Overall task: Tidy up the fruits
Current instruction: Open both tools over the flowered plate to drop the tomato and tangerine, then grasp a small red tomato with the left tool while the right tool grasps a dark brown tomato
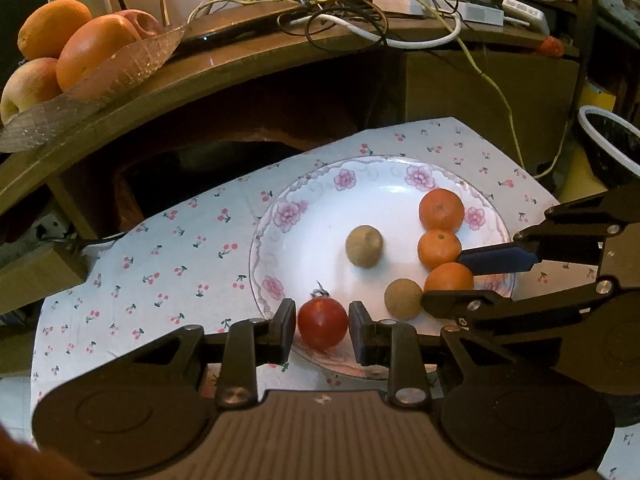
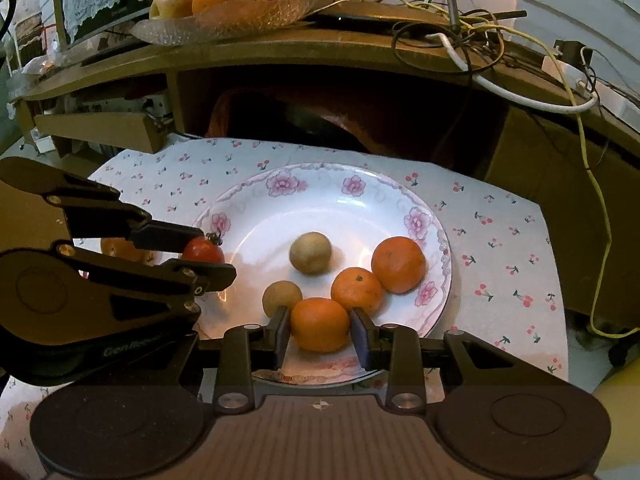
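A white plate with pink flowers lies on a cherry-print cloth. On it are three tangerines and two small brown round fruits. My left gripper is shut on a red tomato at the plate's near left rim. My right gripper is shut on the nearest tangerine. That tangerine touches the second tangerine and sits beside the second brown fruit. The third tangerine lies farther right.
A wooden shelf overhangs the back of the cloth. It carries a glass bowl of oranges and apples and a tangle of cables. A dark bowl with a white rim stands to the right.
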Motion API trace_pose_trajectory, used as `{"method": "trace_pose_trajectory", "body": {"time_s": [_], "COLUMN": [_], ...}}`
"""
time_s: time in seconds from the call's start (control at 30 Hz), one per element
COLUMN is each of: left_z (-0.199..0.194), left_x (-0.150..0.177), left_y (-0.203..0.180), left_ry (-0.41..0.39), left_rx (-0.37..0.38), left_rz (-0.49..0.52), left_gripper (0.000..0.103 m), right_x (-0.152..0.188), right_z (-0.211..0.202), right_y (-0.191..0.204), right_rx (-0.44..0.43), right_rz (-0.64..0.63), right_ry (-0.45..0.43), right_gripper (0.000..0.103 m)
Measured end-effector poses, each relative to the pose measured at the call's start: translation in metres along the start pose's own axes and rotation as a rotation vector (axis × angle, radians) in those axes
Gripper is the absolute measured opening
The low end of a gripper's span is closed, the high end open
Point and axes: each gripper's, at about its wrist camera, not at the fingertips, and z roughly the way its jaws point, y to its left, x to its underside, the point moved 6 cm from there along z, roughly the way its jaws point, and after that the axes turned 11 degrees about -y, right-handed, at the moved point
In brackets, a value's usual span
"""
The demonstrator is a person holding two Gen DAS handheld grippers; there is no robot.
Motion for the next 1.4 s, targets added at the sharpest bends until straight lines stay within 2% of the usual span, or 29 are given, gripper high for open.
{"method": "trace_pose_trajectory", "body": {"time_s": [0.27, 0.93, 1.2, 1.4], "left_z": [-0.011, -0.048, -0.064, -0.072], "left_x": [-0.005, -0.008, 0.004, 0.025], "left_y": [0.002, 0.019, 0.047, 0.075], "left_ry": [-0.03, -0.083, -0.079, -0.042], "left_rx": [-0.002, -0.034, -0.076, -0.116], "left_rz": [0.004, -0.024, -0.043, -0.083], "left_gripper": [0.039, 0.041, 0.041, 0.042], "right_x": [-0.005, -0.017, -0.016, -0.014], "right_z": [-0.005, -0.036, -0.041, -0.039], "right_y": [-0.002, -0.028, -0.006, 0.021], "right_rx": [0.006, 0.077, 0.019, -0.039], "right_rz": [0.008, 0.102, 0.083, 0.049], "right_ry": [-0.022, -0.101, -0.104, -0.092], "right_gripper": [0.037, 0.037, 0.038, 0.038]}}
